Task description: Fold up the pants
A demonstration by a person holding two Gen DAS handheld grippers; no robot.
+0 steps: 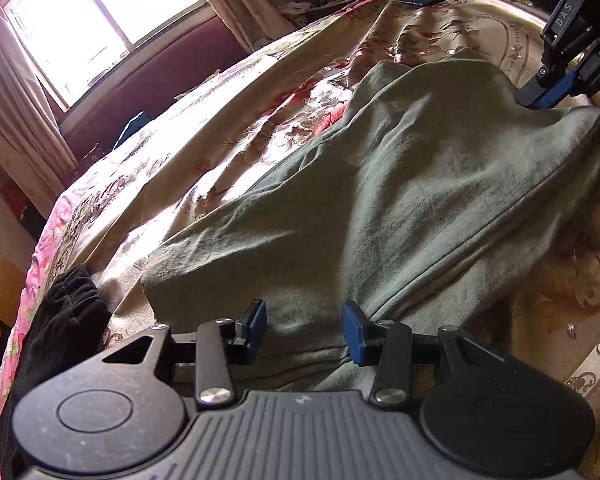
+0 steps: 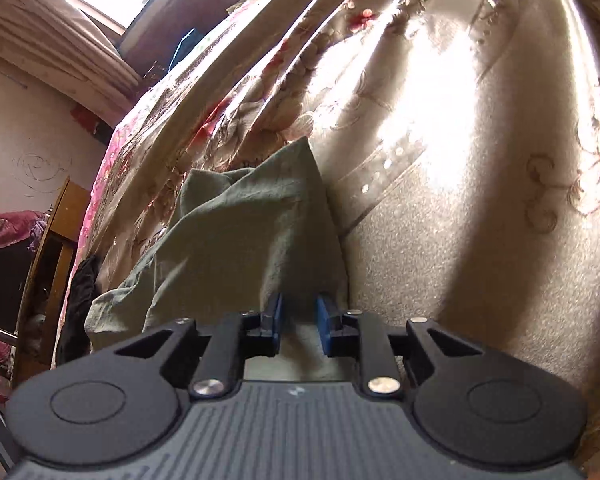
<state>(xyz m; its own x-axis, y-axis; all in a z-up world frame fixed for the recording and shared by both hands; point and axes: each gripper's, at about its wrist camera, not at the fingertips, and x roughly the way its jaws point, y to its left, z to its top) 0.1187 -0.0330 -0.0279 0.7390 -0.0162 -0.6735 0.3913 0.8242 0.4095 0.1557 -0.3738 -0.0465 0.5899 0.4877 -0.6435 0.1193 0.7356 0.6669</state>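
Your green pants [image 1: 380, 200] lie spread flat on the floral bedspread [image 1: 220, 128], one corner peaking up on the far side. Your left gripper [image 1: 304, 328] hangs over the near edge of the pants, jaws parted, blue pads [image 1: 256, 326] gripping nothing. Your right gripper [image 2: 298, 320] sits at the pants' other edge, jaws slightly apart, cloth under the gap but not pinched. A black garment [image 1: 68, 312] lies at the bed's left edge.
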